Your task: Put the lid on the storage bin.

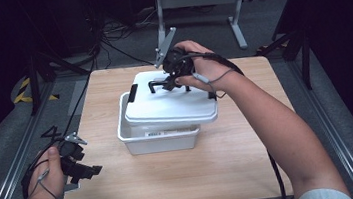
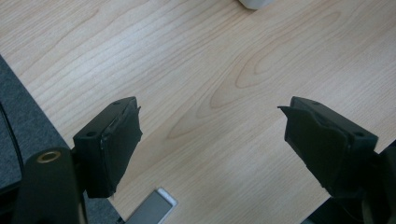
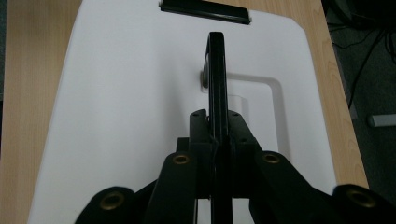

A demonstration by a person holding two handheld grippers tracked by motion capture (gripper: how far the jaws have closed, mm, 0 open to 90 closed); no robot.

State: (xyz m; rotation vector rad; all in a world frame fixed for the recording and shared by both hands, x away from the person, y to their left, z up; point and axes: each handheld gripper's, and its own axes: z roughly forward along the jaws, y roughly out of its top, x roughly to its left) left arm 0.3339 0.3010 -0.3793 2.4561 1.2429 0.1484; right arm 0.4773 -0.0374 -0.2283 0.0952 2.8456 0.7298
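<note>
— Right hand-held gripper (image 3: 218, 140): what's it got?
— Its jaws are clamped on the thin black handle (image 3: 216, 79) of a flat white plastic lid (image 1: 172, 100).
— Where's the lid?
— Askew over the white rectangular plastic bin (image 1: 159, 139) mid-counter (image 1: 183, 179), probably resting on it, long axis slanting left-right.
— Left hand-held gripper (image 2: 210, 140)?
— Gaping over bare wood.

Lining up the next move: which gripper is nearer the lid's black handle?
Right. The right gripper is shut on the black handle atop the white lid. The left gripper hangs open over the table's near left corner, apart from the bin.
</note>
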